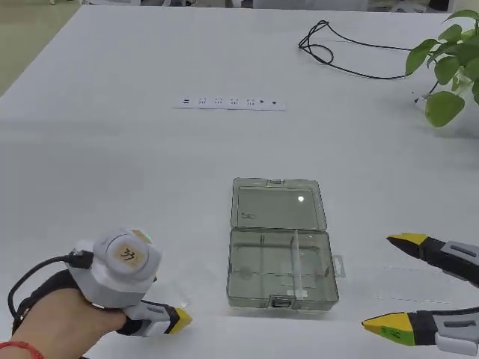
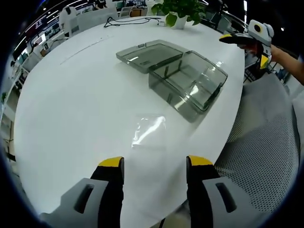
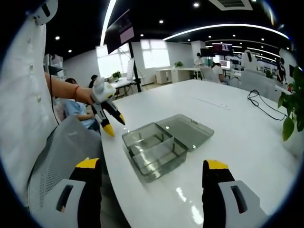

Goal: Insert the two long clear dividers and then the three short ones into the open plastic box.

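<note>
Open smoky box point(image 1: 251, 298), perhaps one divider point(image 1: 297, 262).

Open-plan office. Large white conference table point(image 1: 135, 164), inset white socket strip point(image 1: 230, 102), grey mesh office chair point(image 2: 266, 156), leafy green potted plant point(image 1: 449, 67), curved ceiling strip lights point(image 3: 218, 27), distant desks with dark monitor screens point(image 3: 222, 48).

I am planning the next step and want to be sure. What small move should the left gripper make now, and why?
Probably ease the left gripper forward and down to the clear divider lying flat on the white table just ahead of its open jaws, then close on it. The open plastic box seems to hold one upright divider so far.
</note>
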